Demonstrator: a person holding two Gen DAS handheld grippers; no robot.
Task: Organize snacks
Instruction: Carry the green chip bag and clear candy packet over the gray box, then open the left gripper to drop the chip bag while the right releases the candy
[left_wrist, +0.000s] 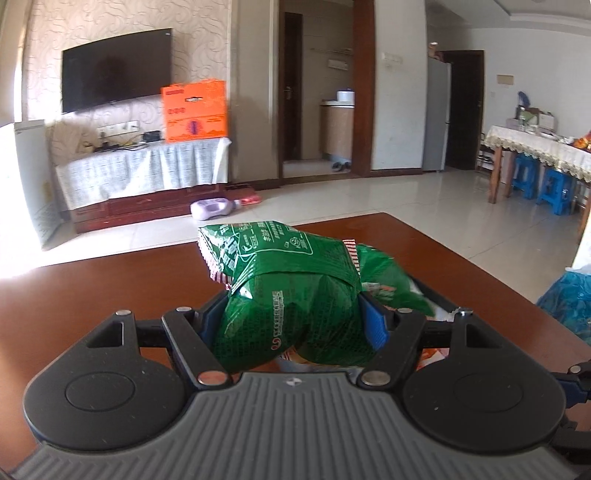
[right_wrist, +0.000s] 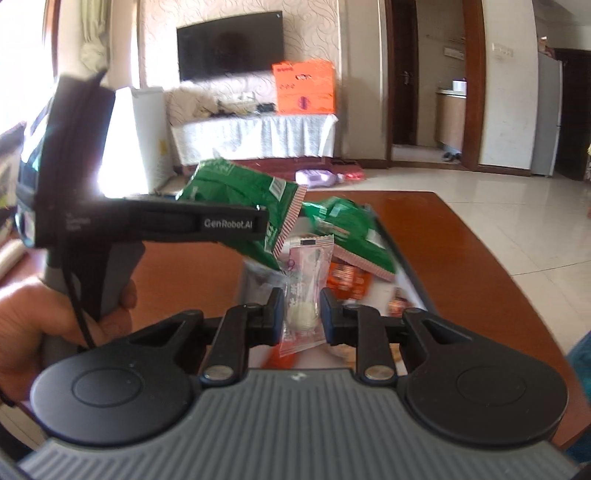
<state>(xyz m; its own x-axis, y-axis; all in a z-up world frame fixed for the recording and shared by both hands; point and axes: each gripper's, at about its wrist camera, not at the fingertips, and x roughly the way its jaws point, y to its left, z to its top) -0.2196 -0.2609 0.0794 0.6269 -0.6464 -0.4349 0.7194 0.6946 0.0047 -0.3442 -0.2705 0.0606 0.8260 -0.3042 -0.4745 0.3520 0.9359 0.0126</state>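
While both grippers carry a snack above the tray (right_wrist: 413, 254), the move to come turns on how each load sits over that tray. The left gripper (left_wrist: 291, 317) is clamped on a green snack bag (left_wrist: 288, 291), its blue pads pinching the puffy middle so that the bag bulges out on both sides. In the right wrist view this same bag (right_wrist: 240, 195) hangs raised, up and to the left of the tray's near corner, its long axis tilted with the red-striped seal pointing down toward the pile. The right gripper (right_wrist: 302, 314) holds a small clear-and-pink wrapped sweet (right_wrist: 304, 291) between its fingers — the packet stands roughly upright, its long axis running away from the camera along the fingers, and the jaws look closed against it, though blur softens the contact.

Straight ahead of the right gripper and below it, the tray rests on the brown table (right_wrist: 480, 236) and already holds a second green bag (right_wrist: 351, 229) lying flat toward the far side, with orange packets (right_wrist: 347, 277) nearer. The right gripper is the closer of the two to the tray's open near end; the left one comes in from the side and higher. By my judgement, the sweet only needs lowering forward into the near gap, whereas the green bag wants turning flat first — otherwise it could topple onto the second bag or slide over the rim.
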